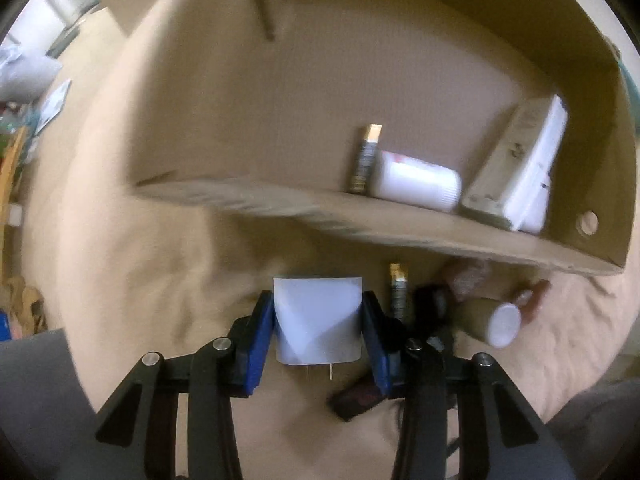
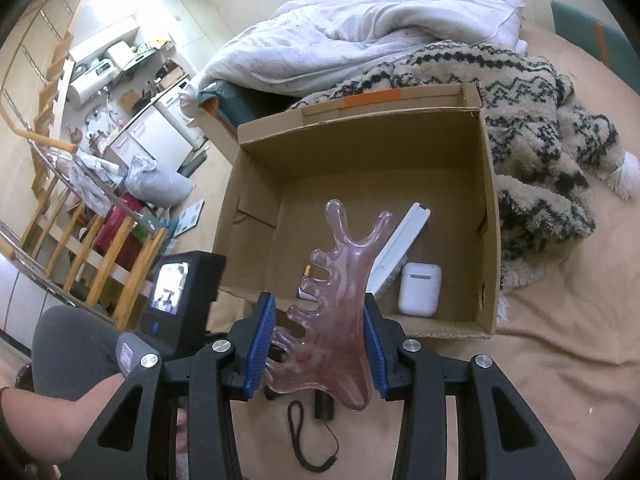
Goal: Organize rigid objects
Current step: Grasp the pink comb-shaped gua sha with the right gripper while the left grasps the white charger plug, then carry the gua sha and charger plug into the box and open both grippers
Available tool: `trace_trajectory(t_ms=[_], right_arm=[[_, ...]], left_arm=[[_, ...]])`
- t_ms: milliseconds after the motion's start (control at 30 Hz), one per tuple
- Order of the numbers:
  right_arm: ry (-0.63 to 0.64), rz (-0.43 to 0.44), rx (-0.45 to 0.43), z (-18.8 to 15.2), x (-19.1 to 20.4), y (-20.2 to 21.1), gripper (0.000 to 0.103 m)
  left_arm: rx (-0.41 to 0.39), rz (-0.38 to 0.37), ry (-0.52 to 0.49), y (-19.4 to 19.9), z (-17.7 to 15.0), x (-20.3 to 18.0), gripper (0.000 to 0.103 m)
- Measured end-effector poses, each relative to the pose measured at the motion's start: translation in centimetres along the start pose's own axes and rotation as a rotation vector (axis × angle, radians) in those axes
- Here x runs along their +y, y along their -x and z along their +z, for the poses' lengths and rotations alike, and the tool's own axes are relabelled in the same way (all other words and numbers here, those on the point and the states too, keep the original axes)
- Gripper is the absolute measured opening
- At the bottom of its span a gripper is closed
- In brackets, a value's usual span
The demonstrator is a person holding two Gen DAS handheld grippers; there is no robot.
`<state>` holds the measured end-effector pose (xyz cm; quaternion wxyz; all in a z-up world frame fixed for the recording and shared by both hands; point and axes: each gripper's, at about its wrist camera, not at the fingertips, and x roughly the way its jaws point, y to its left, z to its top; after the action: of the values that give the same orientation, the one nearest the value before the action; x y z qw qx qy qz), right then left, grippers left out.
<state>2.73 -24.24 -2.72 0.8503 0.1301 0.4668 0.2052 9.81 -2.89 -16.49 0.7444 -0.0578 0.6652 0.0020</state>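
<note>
My left gripper (image 1: 318,320) is shut on a white plug adapter (image 1: 318,318), prongs toward me, held just before the near wall of an open cardboard box (image 1: 360,220). Inside the box lie a thin tube (image 1: 365,160), a white case (image 1: 418,180) and a long white device (image 1: 516,164). My right gripper (image 2: 318,340) is shut on a translucent pink comb-shaped massage tool (image 2: 332,304), held above the box's (image 2: 352,128) near edge. The white earbud case (image 2: 420,289) and long white device (image 2: 398,242) show inside.
On the beige bed sheet before the box lie a second thin tube (image 1: 398,286), a white-capped bottle (image 1: 494,320), dark items (image 1: 430,300) and a dark red object (image 1: 356,400). A black strapped item (image 2: 320,420) lies under my right gripper. Blankets (image 2: 520,120) sit behind the box.
</note>
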Motion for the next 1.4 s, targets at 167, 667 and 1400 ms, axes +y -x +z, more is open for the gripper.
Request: trace_trajectory(t_ms=[167,667,1400], right_arm=[[0.001,-0.012,0.019,-0.1,0.0,-0.5,0.044],[0.015,-0.061,0.006,-0.2,-0.2,-0.1,0.044],[-0.005,-0.107,-0.082,0.4,-0.8,2.3,0.044]], left_arm=[[0.020,0.009,0.002,-0.8,0.4,0.6,0.039],[-0.034,0.097,-0.034,0.8,-1.4,0.7,0.038],[-0.412,0.092,-0.066,16.1,0.3,1.7,0.038]])
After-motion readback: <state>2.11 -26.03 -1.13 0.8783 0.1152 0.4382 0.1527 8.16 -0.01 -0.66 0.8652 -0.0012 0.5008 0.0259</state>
